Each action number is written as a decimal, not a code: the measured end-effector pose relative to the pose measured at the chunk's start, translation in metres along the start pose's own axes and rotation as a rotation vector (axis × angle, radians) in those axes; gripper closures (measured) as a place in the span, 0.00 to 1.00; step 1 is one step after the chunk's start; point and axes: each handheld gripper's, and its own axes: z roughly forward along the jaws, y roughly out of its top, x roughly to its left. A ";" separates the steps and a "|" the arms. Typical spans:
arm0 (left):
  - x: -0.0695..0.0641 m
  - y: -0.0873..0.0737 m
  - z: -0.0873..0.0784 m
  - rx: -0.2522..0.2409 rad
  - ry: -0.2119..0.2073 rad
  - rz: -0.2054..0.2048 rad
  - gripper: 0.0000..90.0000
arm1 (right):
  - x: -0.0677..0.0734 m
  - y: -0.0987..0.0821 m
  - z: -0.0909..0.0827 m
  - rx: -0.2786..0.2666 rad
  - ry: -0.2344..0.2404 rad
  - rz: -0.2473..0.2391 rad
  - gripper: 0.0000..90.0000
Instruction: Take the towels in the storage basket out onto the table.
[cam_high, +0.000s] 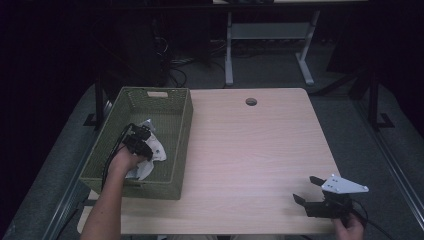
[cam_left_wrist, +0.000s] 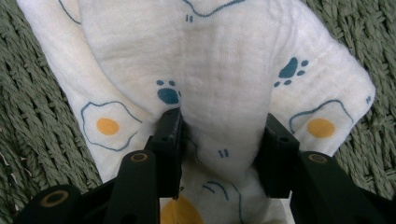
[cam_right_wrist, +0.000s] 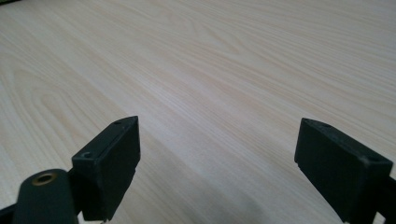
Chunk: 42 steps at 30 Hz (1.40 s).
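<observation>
Pale wood counter (cam_high: 250, 150): the left hand-held gripper (cam_left_wrist: 223, 135) pinches a cloth (cam_left_wrist: 224, 60) ridge in the basket (cam_high: 182, 130) at frame left; a shallow bite may slip. The right hand-held gripper (cam_high: 306, 189) gapes, idle.

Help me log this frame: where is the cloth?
In the high view the cloth lies inside the green basket at the table's left, bunched between the left gripper's jaws.
</observation>
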 end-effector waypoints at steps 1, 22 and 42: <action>0.001 0.000 -0.001 -0.001 -0.004 -0.001 0.66 | -0.001 0.000 -0.001 -0.004 -0.009 0.006 0.16; 0.014 -0.008 -0.035 -0.119 -0.064 -0.012 0.86 | -0.004 -0.003 0.000 0.011 -0.028 0.017 0.16; 0.021 -0.039 -0.078 -0.422 -0.284 -0.083 0.86 | -0.004 -0.004 0.000 0.013 -0.042 0.024 0.16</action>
